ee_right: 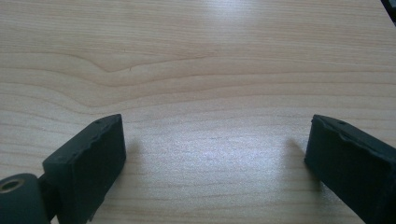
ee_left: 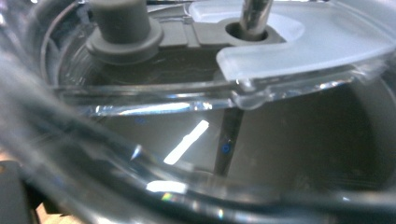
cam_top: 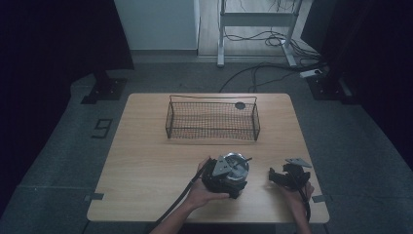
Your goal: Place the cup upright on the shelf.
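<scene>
The left tongs [cam_top: 233, 171] are sitting at the table's near edge, about six o'clock from the basket [cam_top: 212, 120], cradled in the person's left hand [cam_top: 204, 192]. A round clear container [cam_top: 235, 165] with a metal rim is lying right against their front end, at about one o'clock from the hand. From the left gripper view that container [ee_left: 196, 116] is pressing up so close that its clear wall, a frosted flap, a grey knob [ee_left: 122, 25] and a thin metal rod [ee_left: 254, 14] are crowding the lens, and I cannot tell whether these tongs are gripping it or standing apart.

The right tongs [cam_top: 276, 176] are resting at three o'clock from the container, a little apart from it, with the person's right hand [cam_top: 297, 192] holding them from behind. Their jaws are standing wide apart with nothing between them; in the right gripper view the tongs [ee_right: 215, 149] are showing bare wood grain in the gap.

The table [cam_top: 146, 161] is pale wood. The wire basket is standing toward twelve o'clock, well apart from both tongs, with a small dark round thing [cam_top: 240, 105] at its far right corner. Cables are trailing across the grey floor [cam_top: 350, 136] beyond.
</scene>
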Motion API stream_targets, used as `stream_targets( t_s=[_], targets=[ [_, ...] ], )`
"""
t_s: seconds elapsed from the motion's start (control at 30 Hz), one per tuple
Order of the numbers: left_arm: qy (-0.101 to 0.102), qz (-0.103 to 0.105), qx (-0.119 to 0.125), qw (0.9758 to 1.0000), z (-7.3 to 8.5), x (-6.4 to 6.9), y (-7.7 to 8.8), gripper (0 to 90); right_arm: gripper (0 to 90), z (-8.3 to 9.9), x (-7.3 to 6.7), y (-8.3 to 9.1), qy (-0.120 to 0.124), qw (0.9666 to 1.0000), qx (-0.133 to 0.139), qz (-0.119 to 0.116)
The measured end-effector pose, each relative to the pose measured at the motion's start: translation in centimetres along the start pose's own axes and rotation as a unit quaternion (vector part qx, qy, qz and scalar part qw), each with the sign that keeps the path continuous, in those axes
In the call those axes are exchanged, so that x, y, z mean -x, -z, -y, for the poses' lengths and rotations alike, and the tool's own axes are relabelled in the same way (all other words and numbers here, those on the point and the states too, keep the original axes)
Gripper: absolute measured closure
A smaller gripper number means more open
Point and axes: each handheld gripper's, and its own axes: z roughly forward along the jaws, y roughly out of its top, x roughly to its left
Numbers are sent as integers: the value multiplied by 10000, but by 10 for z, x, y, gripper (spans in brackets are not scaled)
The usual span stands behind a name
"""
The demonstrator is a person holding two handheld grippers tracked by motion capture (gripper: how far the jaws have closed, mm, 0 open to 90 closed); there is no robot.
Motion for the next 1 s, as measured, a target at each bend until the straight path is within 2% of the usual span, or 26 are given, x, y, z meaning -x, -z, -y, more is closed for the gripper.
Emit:
stream_targets(
  t_s=[0.3,0.63,0.7,0.87,1.0],
  targets=[
    [-44,-40,91,9999,1,1,0,38,48,0,0,0,0,10000,1,0],
    [-134,17,200,9997,4,-1,1,40,53,0,1,0,-14,10000,0,4],
    [-154,-46,268,9995,4,-2,3,40,54,0,1,0,-20,10000,-1,7],
    [-139,-53,406,9991,2,-5,11,41,54,0,1,0,-22,10000,0,10],
    [-140,-84,428,9989,1,-7,16,41,55,0,1,0,-22,10000,0,10]
  ],
)
